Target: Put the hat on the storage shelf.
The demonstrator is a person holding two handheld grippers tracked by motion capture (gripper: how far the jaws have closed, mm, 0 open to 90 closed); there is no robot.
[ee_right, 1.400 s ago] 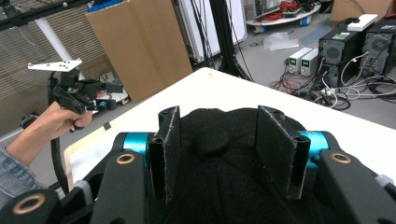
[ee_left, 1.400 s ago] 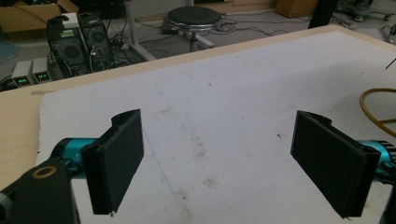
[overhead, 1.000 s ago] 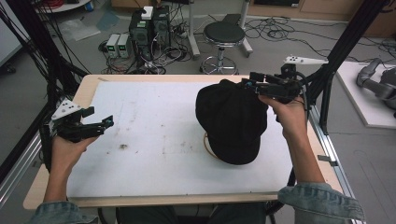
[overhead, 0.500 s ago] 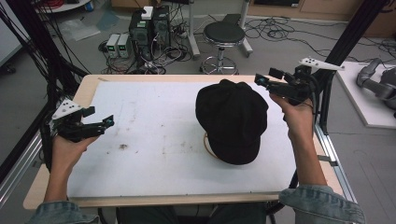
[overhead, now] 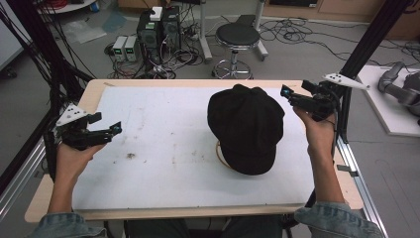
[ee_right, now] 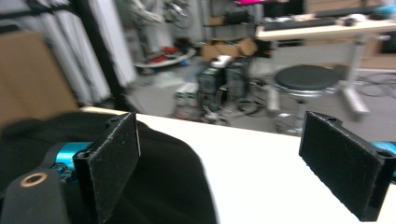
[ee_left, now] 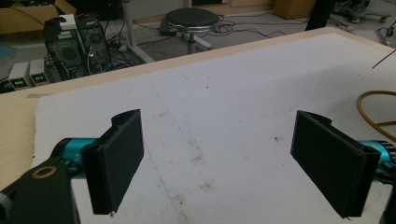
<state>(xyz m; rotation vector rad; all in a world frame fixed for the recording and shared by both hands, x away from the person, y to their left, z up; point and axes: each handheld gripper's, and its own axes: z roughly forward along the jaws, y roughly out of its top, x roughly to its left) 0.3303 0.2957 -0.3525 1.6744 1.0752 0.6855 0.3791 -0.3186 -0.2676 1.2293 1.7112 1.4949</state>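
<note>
Since a second ago my right gripper (overhead: pixel 293 97) has let go of the black cap (overhead: pixel 246 128) and drawn off to its right edge, jaws just opened wide and empty, the cap lying on the white table (overhead: pixel 158 129), my left gripper (overhead: pixel 106 131) open, empty.

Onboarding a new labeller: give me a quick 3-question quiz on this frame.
1. True or false: the right tongs grip the black cap.
2. Where does the cap lie on the white mat: A left half, B right half, C off the mat?
3. What are the left tongs holding?

Key: 1 false, their jaws have just been opening and stand apart with nothing between them. 2 B. 3 nothing, they are open above the mat.
</note>
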